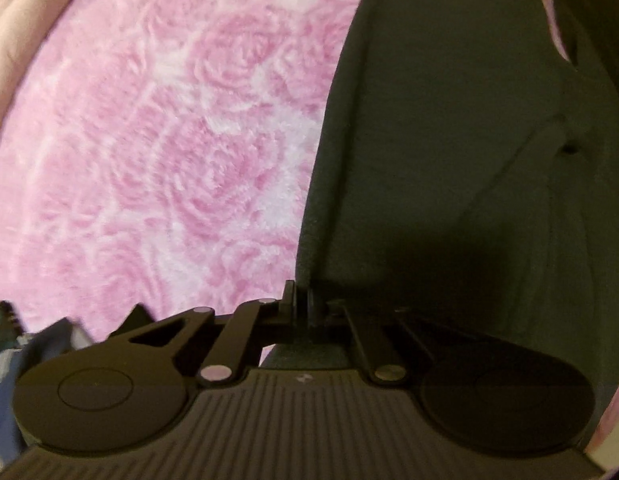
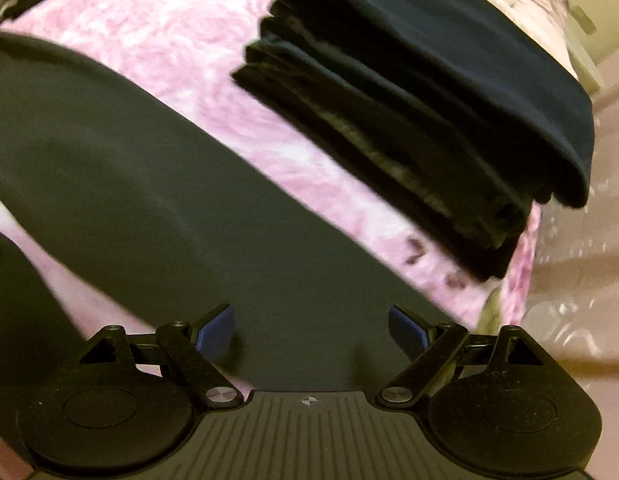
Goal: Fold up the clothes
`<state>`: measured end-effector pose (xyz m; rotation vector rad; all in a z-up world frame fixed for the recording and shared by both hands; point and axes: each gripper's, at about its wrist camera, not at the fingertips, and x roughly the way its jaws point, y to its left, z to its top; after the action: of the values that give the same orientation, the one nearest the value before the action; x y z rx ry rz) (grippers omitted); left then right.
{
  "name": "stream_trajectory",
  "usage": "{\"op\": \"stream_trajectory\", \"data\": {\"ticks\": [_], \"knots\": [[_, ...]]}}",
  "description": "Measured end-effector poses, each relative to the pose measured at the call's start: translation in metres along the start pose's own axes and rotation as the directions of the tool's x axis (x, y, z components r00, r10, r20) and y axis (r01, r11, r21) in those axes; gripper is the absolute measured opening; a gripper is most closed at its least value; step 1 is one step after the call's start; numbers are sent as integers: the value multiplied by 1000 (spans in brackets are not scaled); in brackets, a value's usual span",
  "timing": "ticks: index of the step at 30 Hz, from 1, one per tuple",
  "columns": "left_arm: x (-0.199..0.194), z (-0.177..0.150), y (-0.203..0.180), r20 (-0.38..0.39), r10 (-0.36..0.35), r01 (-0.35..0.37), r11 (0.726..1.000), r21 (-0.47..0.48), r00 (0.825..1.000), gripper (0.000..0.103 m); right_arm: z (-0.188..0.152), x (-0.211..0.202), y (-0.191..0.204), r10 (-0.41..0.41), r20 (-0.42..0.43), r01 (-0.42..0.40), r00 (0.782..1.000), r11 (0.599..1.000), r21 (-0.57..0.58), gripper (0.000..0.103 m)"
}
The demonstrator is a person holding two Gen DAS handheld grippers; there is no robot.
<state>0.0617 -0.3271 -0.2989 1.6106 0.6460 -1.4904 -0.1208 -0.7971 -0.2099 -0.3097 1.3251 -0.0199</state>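
Observation:
A dark green garment (image 1: 449, 140) lies spread on a pink rose-patterned blanket (image 1: 169, 140). My left gripper (image 1: 301, 304) is shut on the garment's edge at its near left side. In the right wrist view the same dark green garment (image 2: 149, 168) runs diagonally across the blanket (image 2: 157, 32). My right gripper (image 2: 311, 330) is open, its blue pads (image 2: 215, 332) standing wide apart just over the garment's near part. It holds nothing.
A stack of folded dark clothes (image 2: 409, 100) sits on the blanket at the upper right of the right wrist view. The bed's edge and a shiny pinkish floor (image 2: 581, 260) lie to the right. Blue and white cloth (image 1: 13, 356) shows at the left wrist view's lower left.

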Motion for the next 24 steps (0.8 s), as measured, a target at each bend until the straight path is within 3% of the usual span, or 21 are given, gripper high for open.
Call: {"op": "stream_trajectory", "data": {"ticks": [4,10,12,13,14,15,19,21,22,24], "knots": [[-19,0,-24,-16,68,-68,998,6,998,2,-1,29,-35,12,24,-8,1000,988,-154,86],[-27,1,-53,-51,153,-154,988,-2,987,2,-2,52,-55,131,-34,-136,991,947,-293,84],[-29,-1,-60,-69,180,-180,984,9,981,2,-3,60,-61,169,-57,-178,984,925,-336,48],[-30,-1,-62,-78,186,-186,983,3,979,2,-3,64,-65,187,-69,-199,980,913,-357,41],[-31,-2,-64,-86,188,-190,982,-10,978,2,-4,68,-68,205,-82,-221,975,899,-377,19],[-35,-2,-67,-91,191,-194,981,-18,977,2,-5,65,-68,202,-76,-216,976,895,-391,5],[-52,1,-84,-90,221,-224,974,-27,971,2,-19,30,-57,115,21,-96,993,904,-416,5],[-68,4,-91,-59,277,-279,960,-19,959,2,-24,2,-55,40,127,15,991,914,-406,5],[-80,4,-91,-41,322,-323,946,-35,946,2,-27,-17,-53,-8,201,87,980,918,-386,5],[-108,2,-90,-8,422,-421,903,-91,907,2,-41,-61,-44,-111,349,226,931,924,-308,5]]}}
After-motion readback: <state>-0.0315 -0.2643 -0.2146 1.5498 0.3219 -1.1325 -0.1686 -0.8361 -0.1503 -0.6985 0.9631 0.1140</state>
